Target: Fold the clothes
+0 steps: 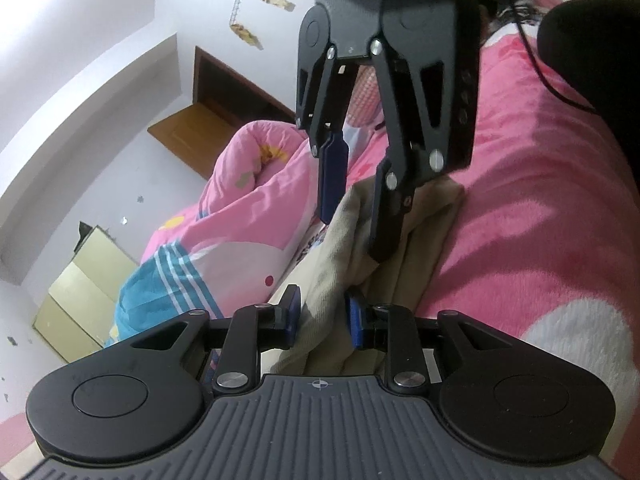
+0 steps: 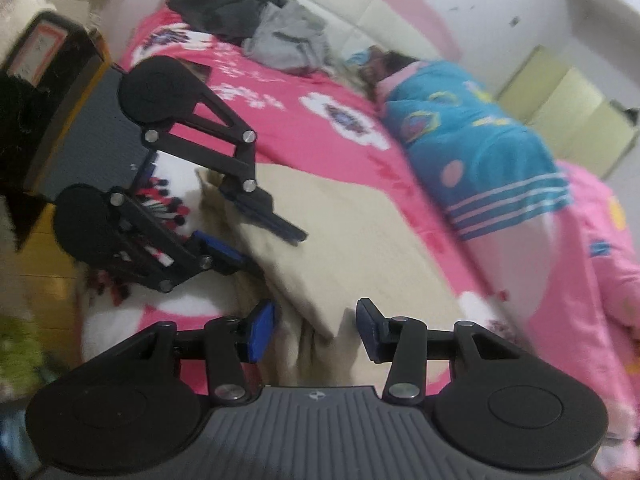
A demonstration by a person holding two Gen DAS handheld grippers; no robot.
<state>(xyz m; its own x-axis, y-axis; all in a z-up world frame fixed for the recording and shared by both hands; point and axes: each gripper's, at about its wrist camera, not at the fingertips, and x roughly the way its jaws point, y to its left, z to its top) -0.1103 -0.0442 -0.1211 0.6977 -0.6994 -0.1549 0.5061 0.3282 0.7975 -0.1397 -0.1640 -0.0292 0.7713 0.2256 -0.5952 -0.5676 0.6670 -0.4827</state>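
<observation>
The left gripper [image 1: 320, 322] clamps the beige garment [image 1: 340, 240]; the right gripper [image 2: 316, 326], at 12 o'clock, seems released. Keep edges aligned, cloth taut.

**Beige garment, partly folded, on the pink bed**

The beige garment [image 2: 352, 240] lies across the pink bedspread at the centre of the right wrist frame, folded into a flat panel. Its lower-left edge bunches into loose ribbed folds [image 1: 332, 264].

The beige corduroy garment [image 2: 352, 240] lay on the pink fleece bed [image 2: 304, 128]; behind it sat a crumpled grey and black clothes heap [image 2: 264, 28], with the rolled blue-and-pink quilt [image 2: 492, 160] at its right.
</observation>
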